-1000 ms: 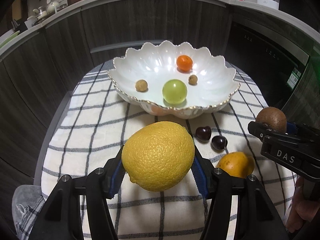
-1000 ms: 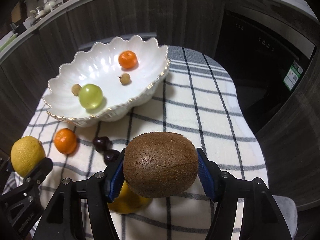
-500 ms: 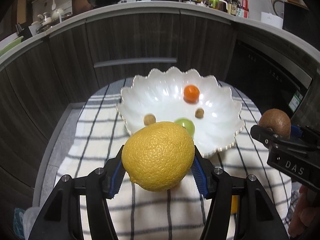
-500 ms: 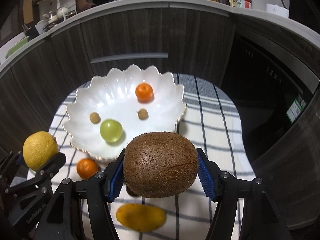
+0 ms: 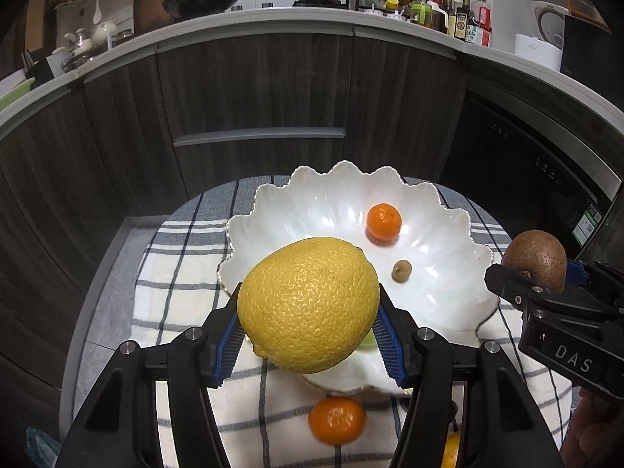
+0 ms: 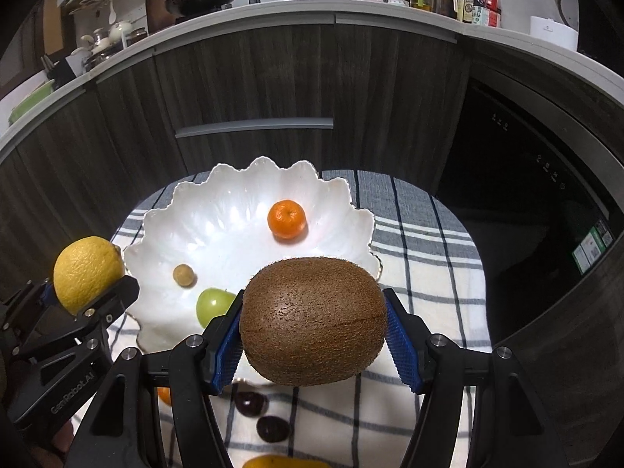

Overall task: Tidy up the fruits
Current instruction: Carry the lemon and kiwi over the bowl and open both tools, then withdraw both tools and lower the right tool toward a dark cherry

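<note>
My left tool [image 5: 308, 329] grips the lemon [image 5: 308, 306], my right tool [image 6: 314, 335] grips the kiwi [image 6: 314, 319]; I hold both above the near rim of the white bowl [image 6: 234, 210] on the table

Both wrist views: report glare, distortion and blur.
Left wrist view: glare patches on the white bowl, counter edge bowed by the fisheye, mandarin on the cloth soft. Right wrist view: the same glare and curving, kiwi sharp, corners black.
</note>
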